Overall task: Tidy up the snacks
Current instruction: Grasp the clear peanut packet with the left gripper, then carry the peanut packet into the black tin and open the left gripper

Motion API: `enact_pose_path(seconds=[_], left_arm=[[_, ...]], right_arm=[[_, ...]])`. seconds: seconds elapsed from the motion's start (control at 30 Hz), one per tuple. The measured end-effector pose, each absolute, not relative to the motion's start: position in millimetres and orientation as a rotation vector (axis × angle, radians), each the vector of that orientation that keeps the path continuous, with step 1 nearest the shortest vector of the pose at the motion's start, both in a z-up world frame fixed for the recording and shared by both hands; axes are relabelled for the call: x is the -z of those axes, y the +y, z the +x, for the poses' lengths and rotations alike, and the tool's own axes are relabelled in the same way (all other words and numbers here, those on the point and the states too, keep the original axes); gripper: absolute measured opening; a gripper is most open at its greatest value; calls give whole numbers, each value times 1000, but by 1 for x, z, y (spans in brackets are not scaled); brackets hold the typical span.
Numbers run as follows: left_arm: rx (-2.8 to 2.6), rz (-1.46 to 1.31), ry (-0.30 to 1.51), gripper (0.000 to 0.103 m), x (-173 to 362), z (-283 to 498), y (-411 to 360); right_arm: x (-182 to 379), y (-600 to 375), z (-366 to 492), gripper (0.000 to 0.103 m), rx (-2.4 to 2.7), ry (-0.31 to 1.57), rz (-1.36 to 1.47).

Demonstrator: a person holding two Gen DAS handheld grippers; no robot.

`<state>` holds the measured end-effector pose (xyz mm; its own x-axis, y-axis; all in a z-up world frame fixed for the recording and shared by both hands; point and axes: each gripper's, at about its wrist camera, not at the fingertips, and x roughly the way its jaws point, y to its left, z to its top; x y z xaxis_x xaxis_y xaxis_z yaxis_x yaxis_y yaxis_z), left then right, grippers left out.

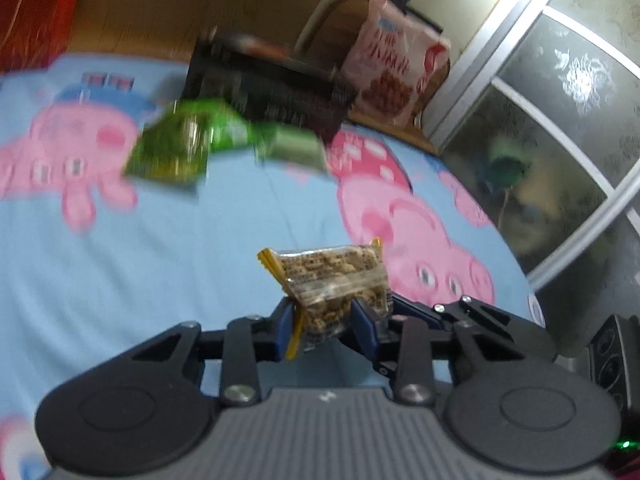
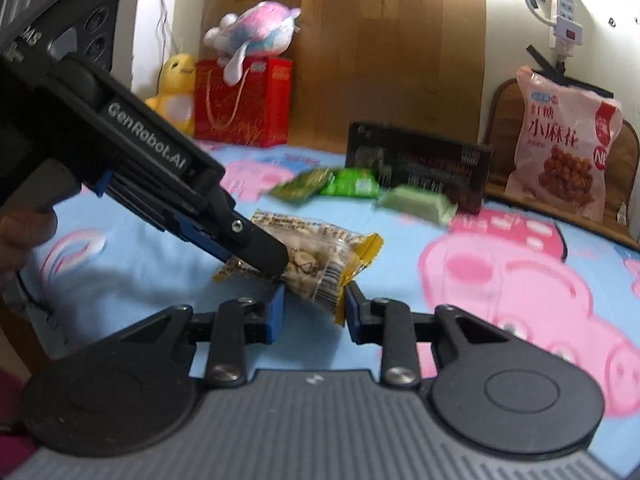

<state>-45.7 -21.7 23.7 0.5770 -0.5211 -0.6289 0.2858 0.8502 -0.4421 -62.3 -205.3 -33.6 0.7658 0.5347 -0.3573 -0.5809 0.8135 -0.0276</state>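
My left gripper [image 1: 324, 320] is shut on a clear snack packet with yellow ends [image 1: 332, 280] and holds it above the blue cartoon sheet [image 1: 180, 264]. In the right wrist view the left gripper [image 2: 276, 260] reaches in from the left and grips the same packet [image 2: 320, 256]. My right gripper [image 2: 312, 308] is open, its blue pads on either side of the packet's near end. Green snack packets [image 2: 332, 186] and a pale green one [image 2: 420, 202] lie farther back, in front of a black box [image 2: 420, 160].
A pink snack bag [image 2: 564, 148] leans against the wall at the back right. A red gift bag [image 2: 244, 100] with plush toys [image 2: 252, 28] stands at the back left. A frosted glass door [image 1: 560, 120] borders the bed's right side.
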Motion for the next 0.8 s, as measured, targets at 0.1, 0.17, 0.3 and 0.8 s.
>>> enact_pose_path(seconds=[0.1, 0.17, 0.3, 0.8], left_arm=[[468, -281, 766, 31, -47, -18, -22], [457, -263, 721, 31, -62, 7, -24], [416, -236, 653, 31, -83, 66, -30], [195, -198, 632, 35, -67, 203, -33]], right_arm=[[13, -203, -28, 34, -601, 303, -128], [0, -200, 0, 34, -589, 277, -121], [-18, -195, 65, 34, -561, 266, -94], [-22, -164, 210, 51, -525, 405, -27]])
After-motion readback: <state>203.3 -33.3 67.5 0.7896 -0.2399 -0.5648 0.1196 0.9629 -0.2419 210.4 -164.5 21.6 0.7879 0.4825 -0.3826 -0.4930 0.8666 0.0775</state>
